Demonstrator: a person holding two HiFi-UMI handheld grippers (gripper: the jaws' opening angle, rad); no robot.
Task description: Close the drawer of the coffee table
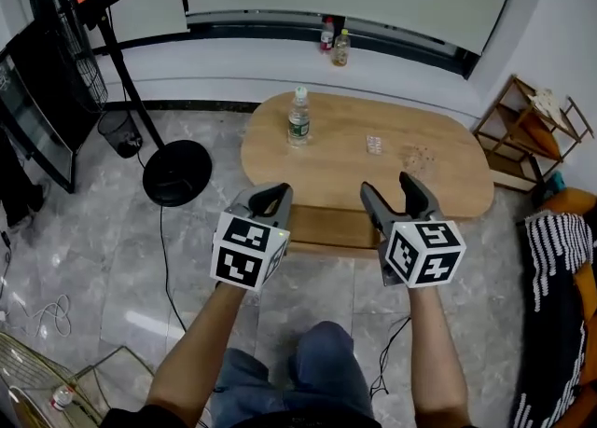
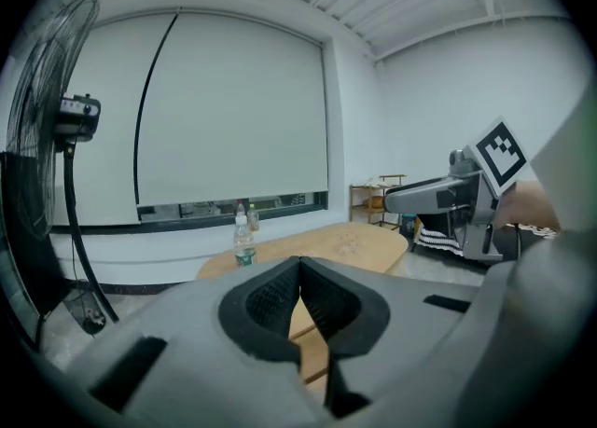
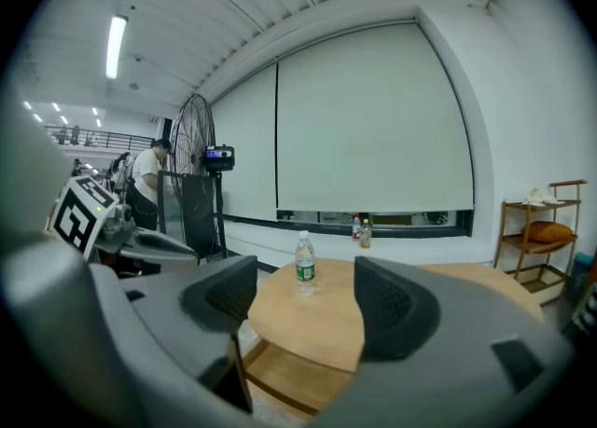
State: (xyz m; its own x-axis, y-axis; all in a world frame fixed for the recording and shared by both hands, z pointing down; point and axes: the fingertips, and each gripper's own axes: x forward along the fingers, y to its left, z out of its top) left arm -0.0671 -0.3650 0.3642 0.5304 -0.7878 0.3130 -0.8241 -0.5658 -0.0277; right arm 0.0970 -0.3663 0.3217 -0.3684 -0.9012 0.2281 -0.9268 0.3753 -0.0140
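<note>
Head view: empty left tongs [image 1: 270, 196] closed, empty right tongs [image 1: 389, 184] apart, bottle [image 1: 298, 118] on table [image 1: 336, 163]

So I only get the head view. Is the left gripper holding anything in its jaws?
Observer: No. Seen along its jaws, the left gripper is closed tip to tip on nothing.
Operator: And the right one?
Observer: The right gripper has its jaws apart and empty; the water bottle on the coffee table shows beyond the gap.
Operator: Is anyone else around?
Observer: Yes, the right gripper view shows a person standing beside the big fan.
</note>
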